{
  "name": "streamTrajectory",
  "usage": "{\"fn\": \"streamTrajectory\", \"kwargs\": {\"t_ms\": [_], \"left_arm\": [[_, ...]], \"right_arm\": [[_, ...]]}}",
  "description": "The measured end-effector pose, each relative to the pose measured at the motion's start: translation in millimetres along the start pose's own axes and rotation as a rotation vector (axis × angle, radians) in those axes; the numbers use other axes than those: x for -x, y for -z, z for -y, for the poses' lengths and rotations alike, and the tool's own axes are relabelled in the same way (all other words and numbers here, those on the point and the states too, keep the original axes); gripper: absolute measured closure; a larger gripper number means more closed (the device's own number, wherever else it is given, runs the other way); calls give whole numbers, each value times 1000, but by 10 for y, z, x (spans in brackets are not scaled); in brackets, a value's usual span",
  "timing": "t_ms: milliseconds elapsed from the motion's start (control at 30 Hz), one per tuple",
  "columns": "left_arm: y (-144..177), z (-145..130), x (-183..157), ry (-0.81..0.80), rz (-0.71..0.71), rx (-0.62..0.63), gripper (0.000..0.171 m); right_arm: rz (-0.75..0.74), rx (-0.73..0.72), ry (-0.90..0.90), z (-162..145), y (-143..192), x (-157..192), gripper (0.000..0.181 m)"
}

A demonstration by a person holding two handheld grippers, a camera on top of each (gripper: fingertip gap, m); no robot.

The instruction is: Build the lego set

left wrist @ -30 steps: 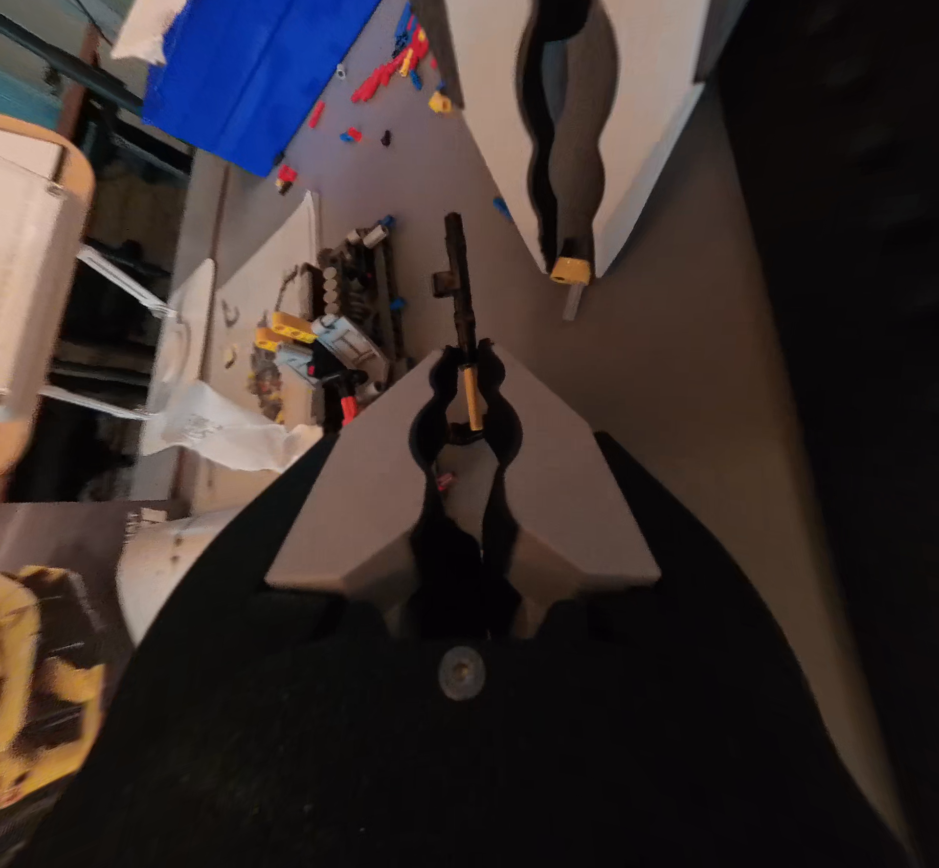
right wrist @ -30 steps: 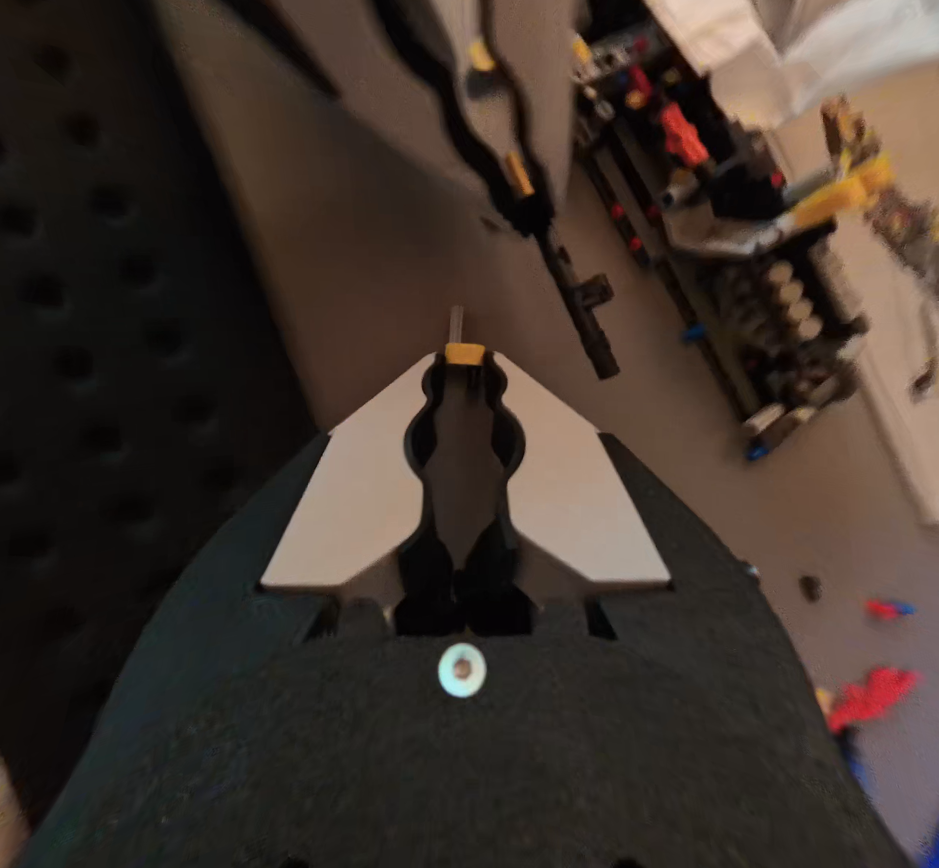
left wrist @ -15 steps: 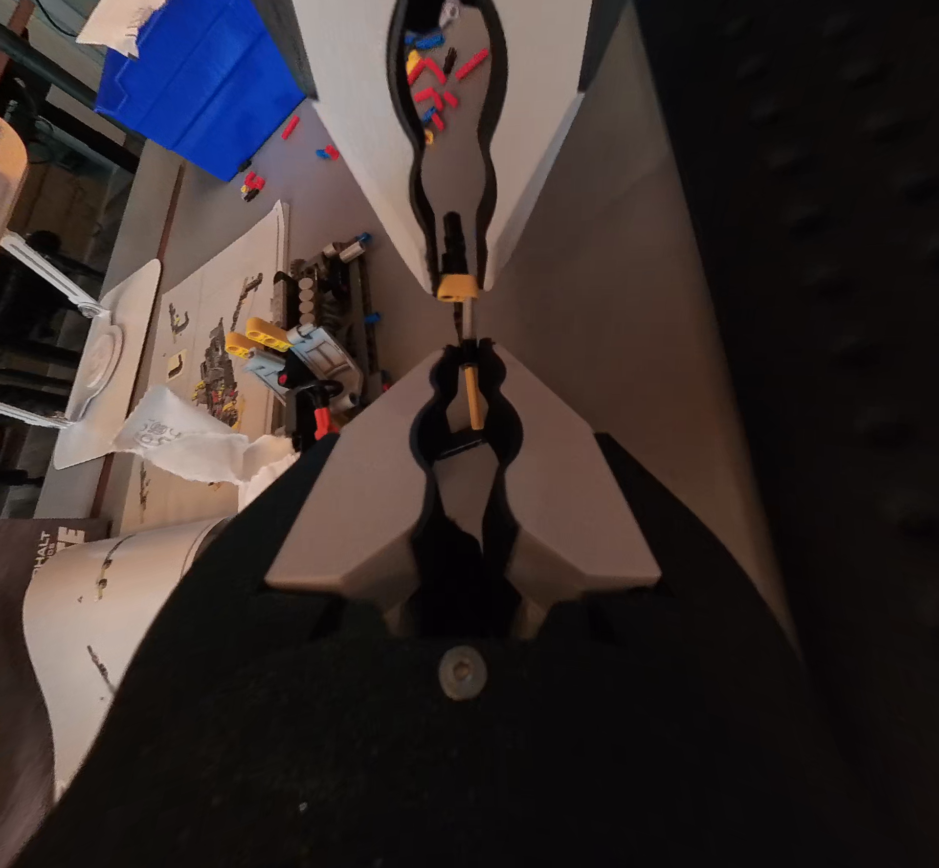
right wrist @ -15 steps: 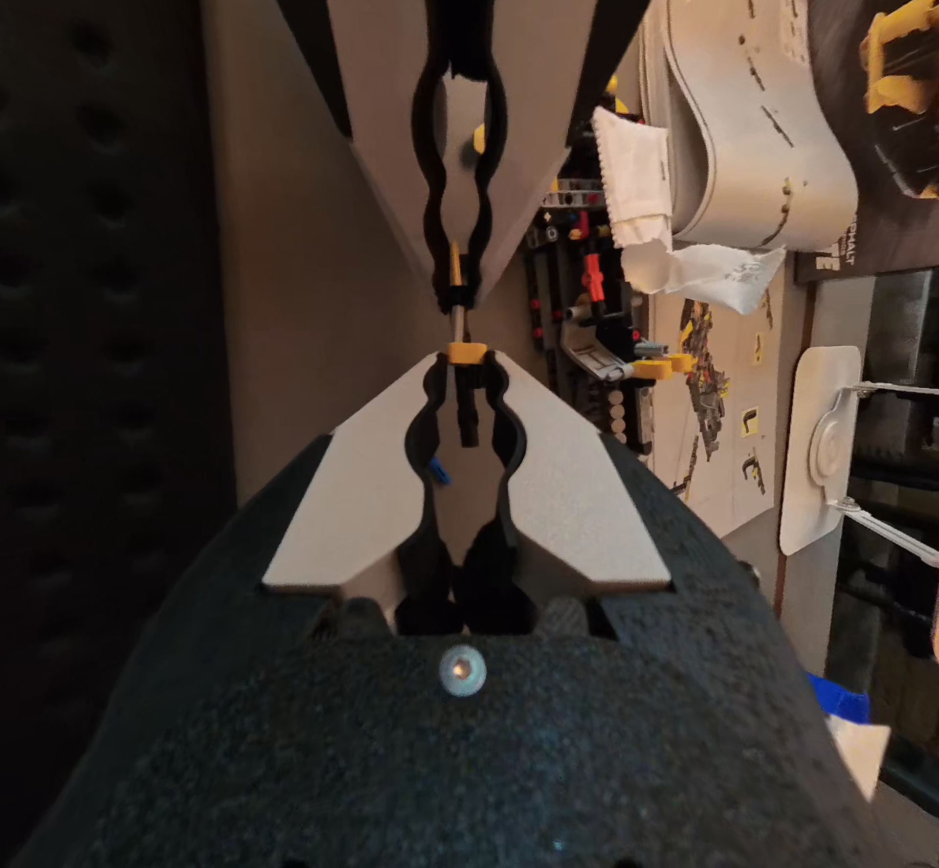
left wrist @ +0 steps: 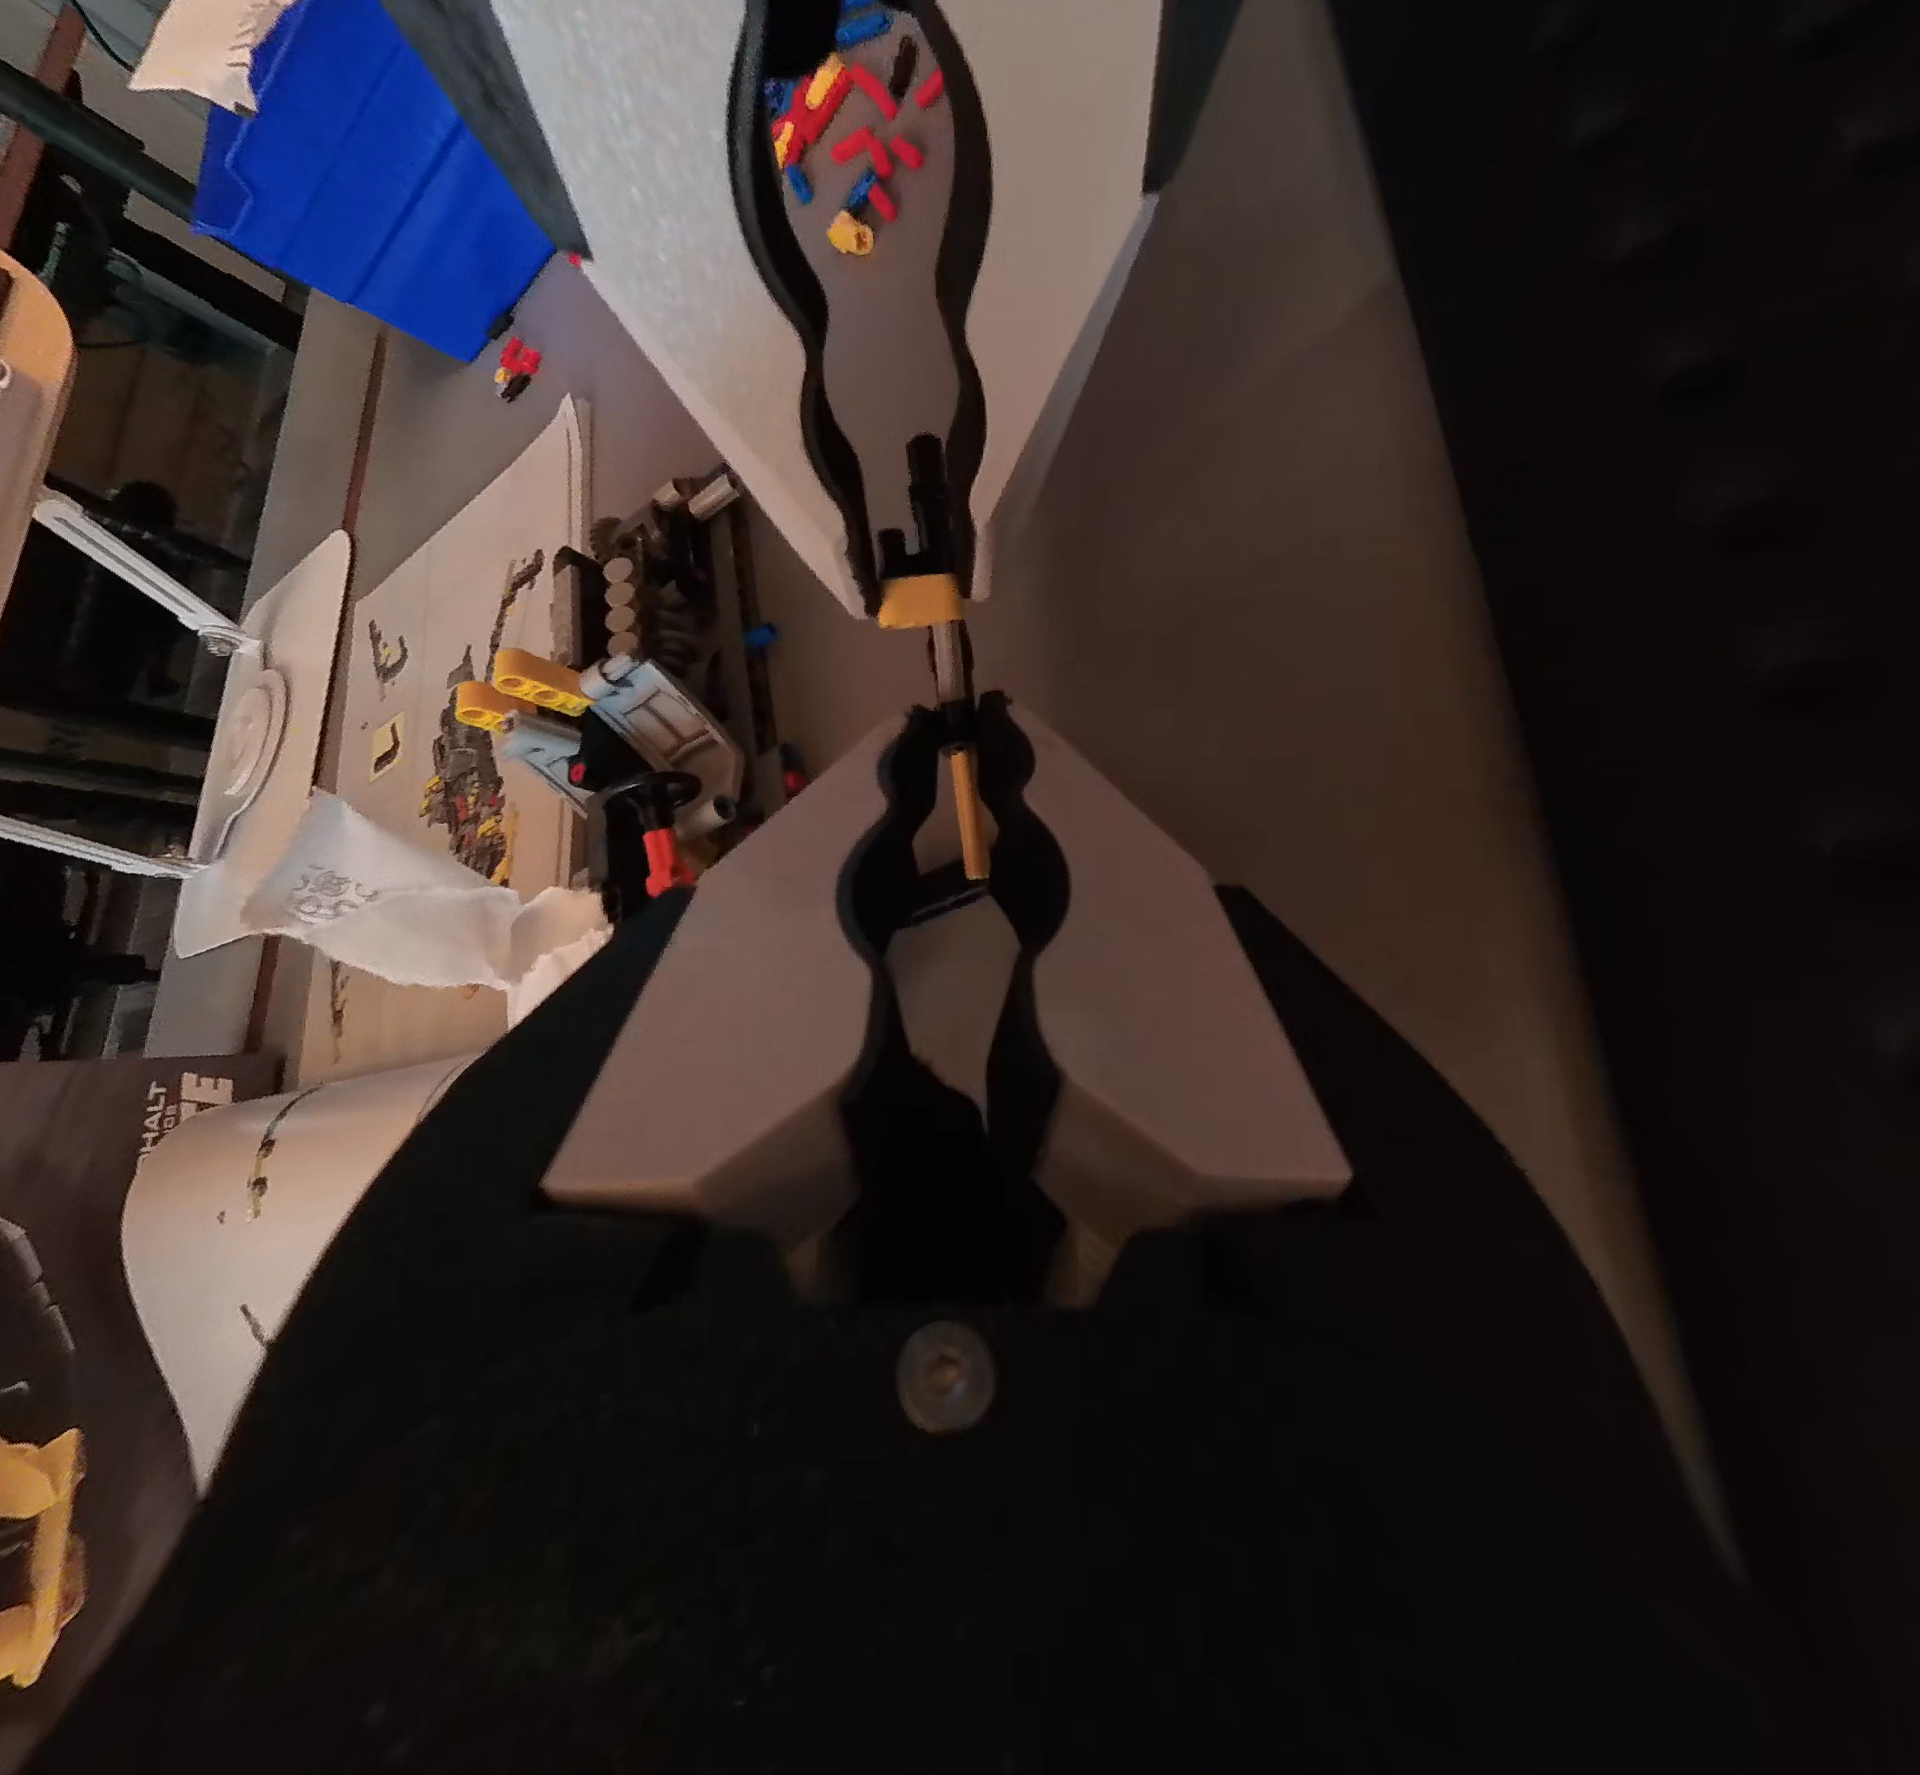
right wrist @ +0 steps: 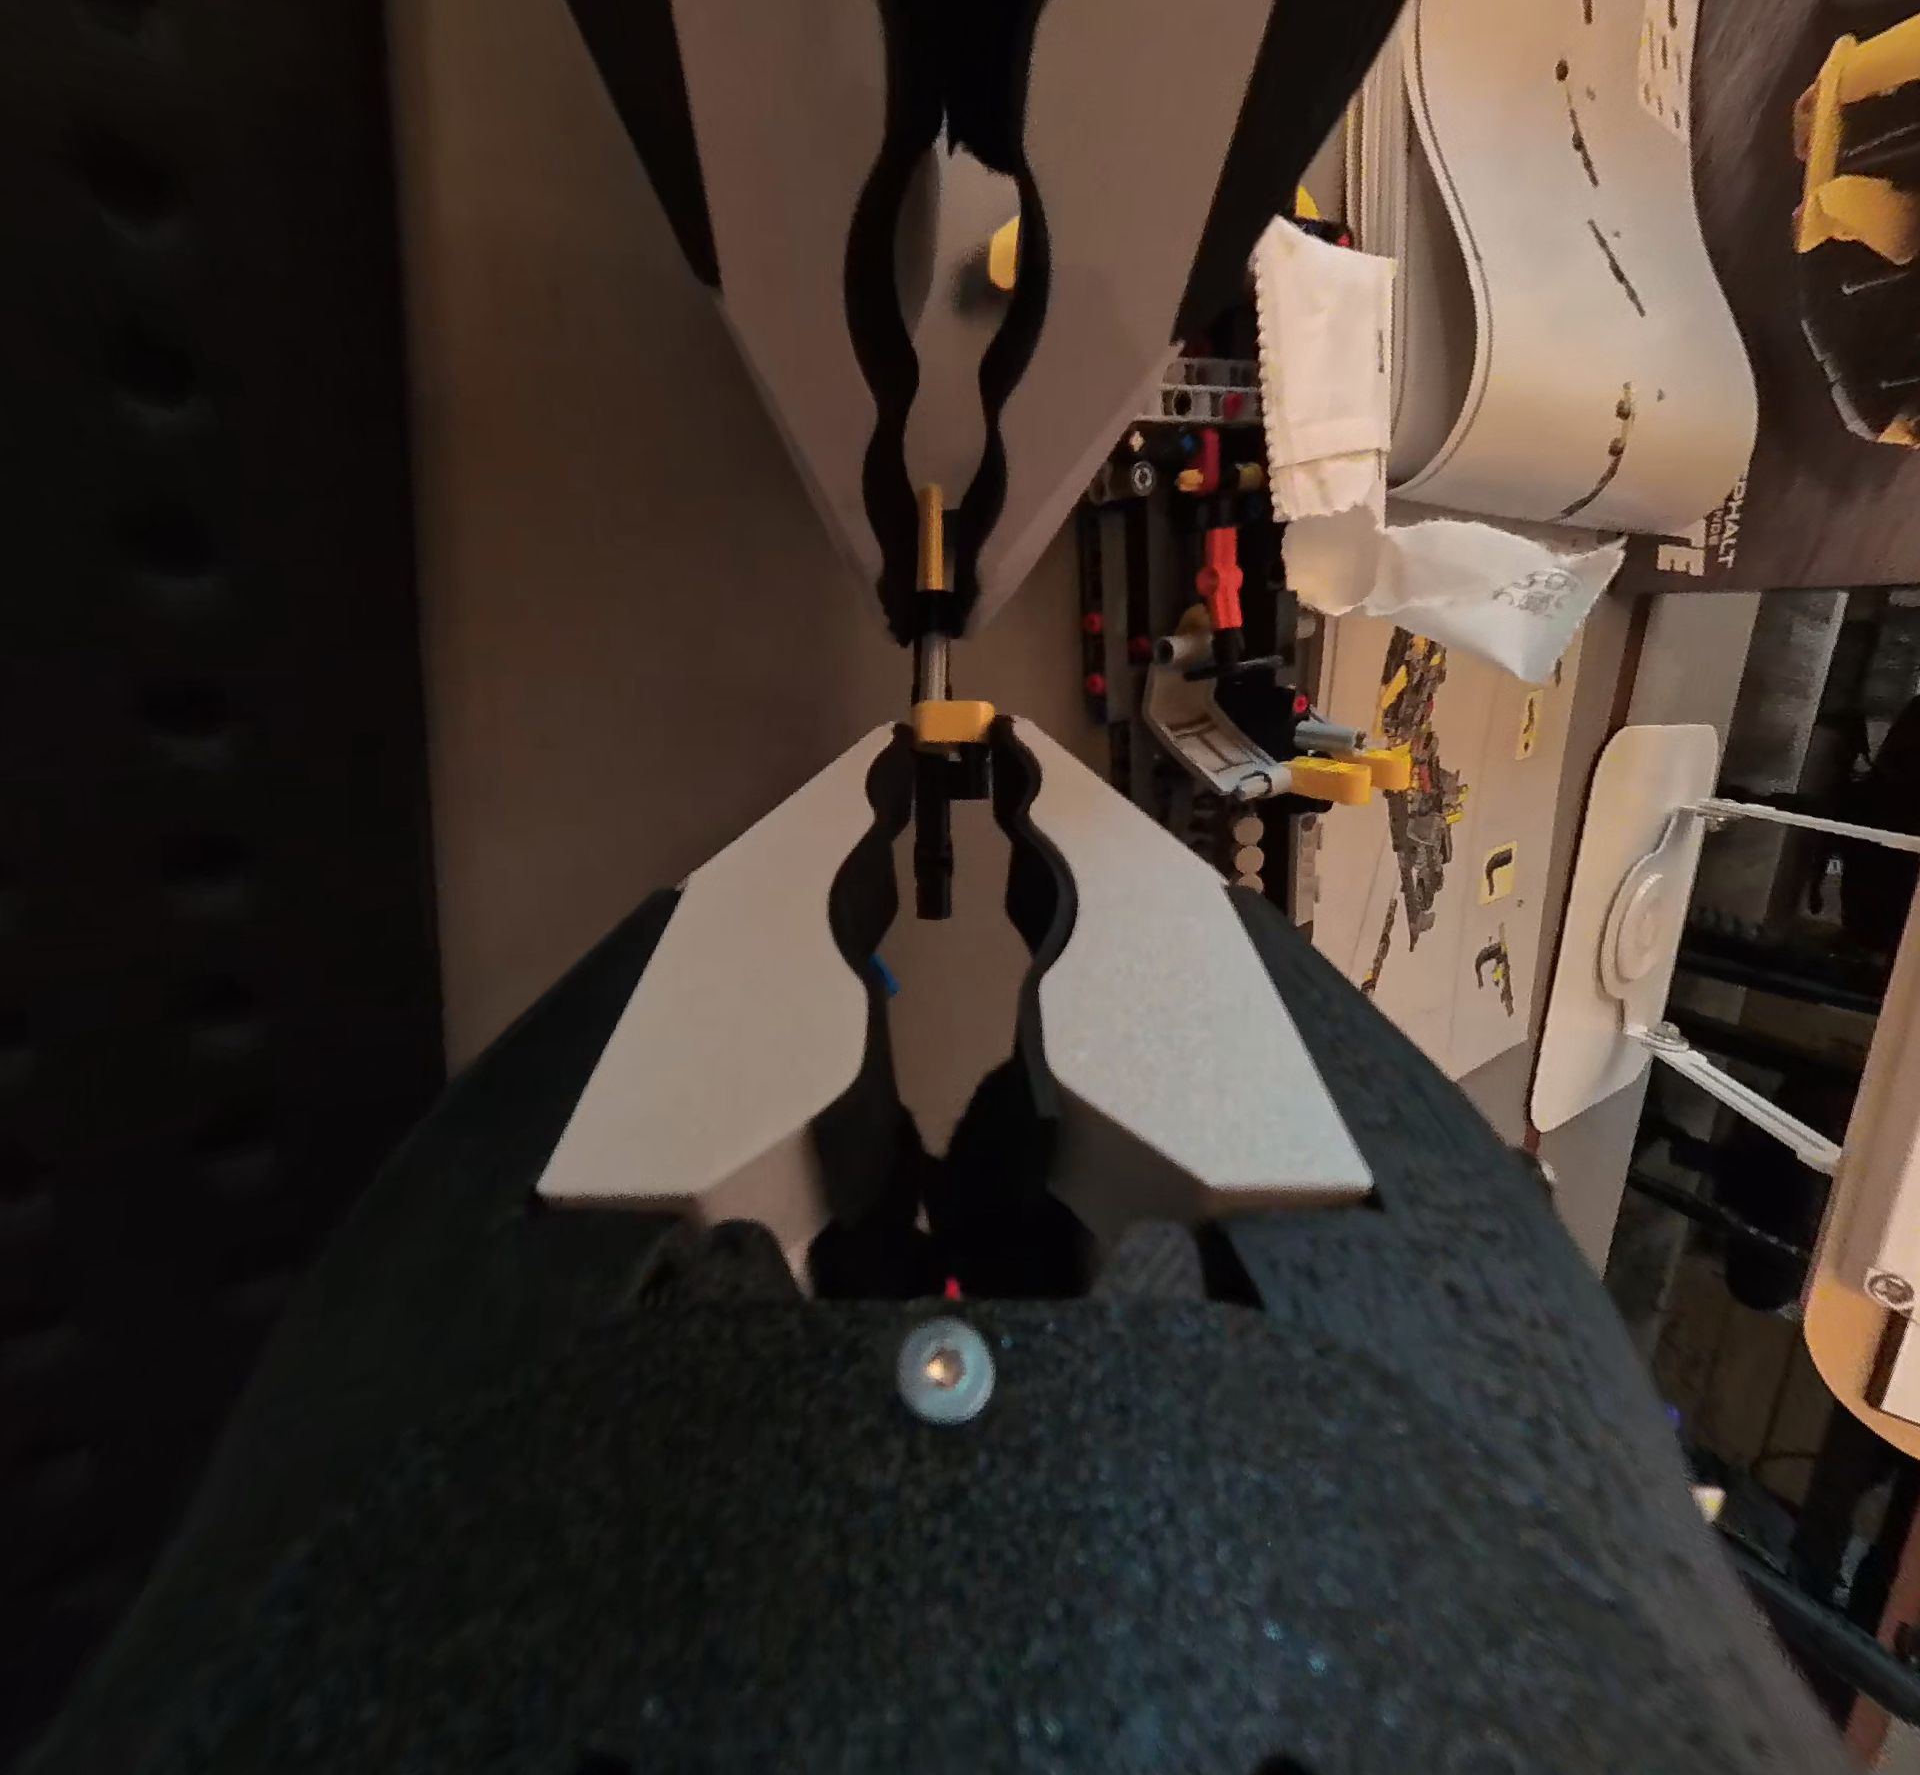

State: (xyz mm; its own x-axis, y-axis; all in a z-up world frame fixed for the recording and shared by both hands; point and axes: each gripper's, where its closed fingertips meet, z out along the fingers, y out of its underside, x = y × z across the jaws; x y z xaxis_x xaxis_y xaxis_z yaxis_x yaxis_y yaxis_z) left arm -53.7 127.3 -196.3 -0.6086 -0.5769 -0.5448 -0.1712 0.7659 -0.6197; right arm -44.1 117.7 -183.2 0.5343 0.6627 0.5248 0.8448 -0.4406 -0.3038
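My left gripper (left wrist: 951,712) is shut on a thin black rod with a yellow axle (left wrist: 971,816) at its rear. My right gripper (right wrist: 951,736) is shut on a small yellow connector (right wrist: 951,720) with a grey pin (right wrist: 935,671). The two grippers meet tip to tip above the table. The rod's black end (right wrist: 935,842) lies in between the right gripper's fingers, past the connector. In the left wrist view the right gripper (left wrist: 914,595) comes down from the top with the connector (left wrist: 914,603). In the right wrist view the left gripper (right wrist: 930,619) comes from the top. I cannot tell whether the parts are joined.
A partly built grey and black model (left wrist: 644,717) (right wrist: 1226,686) lies beside an open instruction booklet (left wrist: 457,686) (right wrist: 1455,790). A torn white bag (left wrist: 353,904), a blue bin (left wrist: 353,167) and loose red, blue and yellow pieces (left wrist: 852,156) are on the table. A dark perforated surface (right wrist: 156,478) borders one side.
A second ago the grippers were offset, with the rod beside the connector. They swung into line tip to tip, and the rod's end now sits between the right fingers.
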Motion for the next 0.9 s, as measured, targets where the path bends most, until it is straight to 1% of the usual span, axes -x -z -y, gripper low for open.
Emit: {"fn": "streamTrajectory", "kwargs": {"t_ms": [133,267,333,500,633,733,833,900], "left_arm": [[21,14,18,18,-4,-19,167],[33,51,22,62,-22,-57,167],[18,46,4,58,-28,-57,167],[-36,-17,-38,39,-34,-22,167],[-36,-19,17,60,-8,-16,167],[-59,-46,15,44,4,7,167],[-62,-51,8,54,-7,7,167],[-65,-54,-5,41,-5,8,167]], "right_arm": [[5,-42,-11,9,9,-18,167],[48,-131,-69,-7,6,-16,167],[75,-172,-98,-8,1,2,167],[73,-161,-70,-38,-75,46,167],[55,-197,-109,-6,-39,-10,167],[38,-182,-98,21,-42,-10,167],[27,-133,-85,-28,-81,-6,167],[29,-134,-88,-27,-91,8,167]]}}
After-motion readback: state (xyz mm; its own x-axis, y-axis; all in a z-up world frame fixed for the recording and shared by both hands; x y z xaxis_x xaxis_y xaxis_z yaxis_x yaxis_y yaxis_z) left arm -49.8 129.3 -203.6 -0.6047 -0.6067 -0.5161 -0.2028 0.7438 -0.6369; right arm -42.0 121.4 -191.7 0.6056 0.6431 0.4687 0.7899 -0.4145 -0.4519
